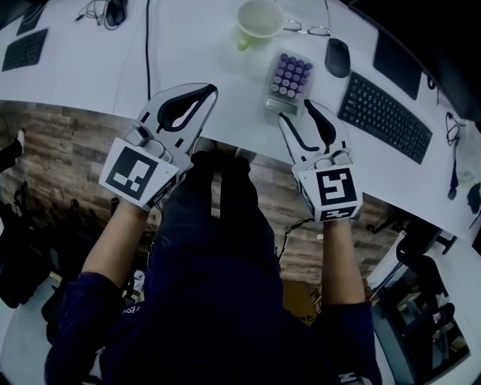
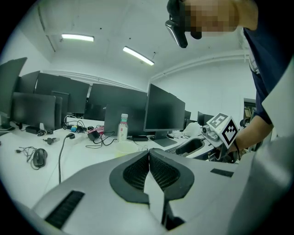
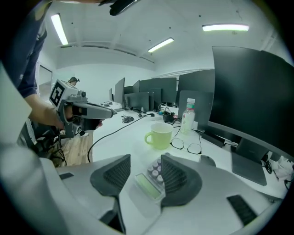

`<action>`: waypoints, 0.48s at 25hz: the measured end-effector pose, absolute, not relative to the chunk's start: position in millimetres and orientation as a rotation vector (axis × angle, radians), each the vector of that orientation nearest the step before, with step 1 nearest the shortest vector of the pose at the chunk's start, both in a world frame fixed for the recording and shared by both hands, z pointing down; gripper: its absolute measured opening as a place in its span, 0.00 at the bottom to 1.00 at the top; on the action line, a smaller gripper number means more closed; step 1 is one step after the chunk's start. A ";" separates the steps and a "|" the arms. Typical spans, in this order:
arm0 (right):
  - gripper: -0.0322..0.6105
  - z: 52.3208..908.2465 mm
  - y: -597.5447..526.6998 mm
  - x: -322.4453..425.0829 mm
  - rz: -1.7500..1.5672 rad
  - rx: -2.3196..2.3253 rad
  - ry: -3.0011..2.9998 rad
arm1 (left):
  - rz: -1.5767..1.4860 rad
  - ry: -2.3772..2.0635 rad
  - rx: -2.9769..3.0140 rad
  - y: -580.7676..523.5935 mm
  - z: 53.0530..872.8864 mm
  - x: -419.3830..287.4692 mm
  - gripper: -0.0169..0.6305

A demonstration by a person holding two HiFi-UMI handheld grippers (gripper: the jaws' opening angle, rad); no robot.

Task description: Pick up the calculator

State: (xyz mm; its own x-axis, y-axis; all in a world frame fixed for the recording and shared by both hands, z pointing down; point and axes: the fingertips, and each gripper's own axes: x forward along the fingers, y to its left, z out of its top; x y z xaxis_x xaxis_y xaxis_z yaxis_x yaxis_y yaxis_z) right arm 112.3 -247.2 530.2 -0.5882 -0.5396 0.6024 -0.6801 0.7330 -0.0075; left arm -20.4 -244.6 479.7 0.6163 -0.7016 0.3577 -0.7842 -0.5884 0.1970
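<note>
1. Head view: the calculator (image 1: pixel 288 81) is seen lying flat on the white desk (image 1: pixel 188 53), purple keys up, display end toward the desk's near edge. It is placed between a pale green mug (image 1: pixel 259 19) further back & the R gripper (image 1: pixel 296 113) nearer the person. The R gripper's jaws are spread, w/ the tips just at the display end; contact can't be judged from here. Glasses (image 1: pixel 308 30) are laid behind the calculator, w/ a dark mouse (image 1: pixel 337 57) & a black keyboard (image 1: pixel 385 116) to its right. The L gripper (image 1: pixel 204 93) is held over the desk edge, well to the left of the calculator, jaws drawn together.
2. L gripper view: the ribbed pads (image 2: pixel 135 172) are seen pressed against each other, w/ nothing clamped between them. Beyond them a bottle (image 2: pixel 122 127), a row of dark monitors (image 2: pixel 163 108) & a corded mouse (image 2: pixel 40 157) are seen on the desk. The R gripper is seen at the right, held level w/ the desk.
3. R gripper view: the jaws are held apart, gripping nothing. The calculator is framed in the gap, display nearest the camera, keys beside the right-hand pad (image 3: pixel 173 174). Whether that pad touches it can't be told. The calculator is seen flat on the desk, not lifted. The mug, glasses & bottle are seen behind it, the L gripper at far left
</note>
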 end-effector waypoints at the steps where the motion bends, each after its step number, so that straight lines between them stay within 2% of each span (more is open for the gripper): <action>1: 0.38 535.4 -246.9 111.4 0.314 0.908 -2.342 | 0.337 -1.197 2.505 -244.5 482.2 -21.0 0.07; 12: 0.37 590.1 -235.2 106.6 0.193 0.787 -2.230 | 0.340 -1.209 2.443 -235.0 514.5 -35.0 0.07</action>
State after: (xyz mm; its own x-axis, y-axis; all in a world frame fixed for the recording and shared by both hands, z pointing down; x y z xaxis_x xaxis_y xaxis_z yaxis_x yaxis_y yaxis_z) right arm 106.6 -235.2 590.1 -0.5293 -0.4793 0.7000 -0.5924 0.7995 0.0995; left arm -35.0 -235.0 514.5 0.5977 -0.7054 0.3809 -0.8005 -0.5505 0.2367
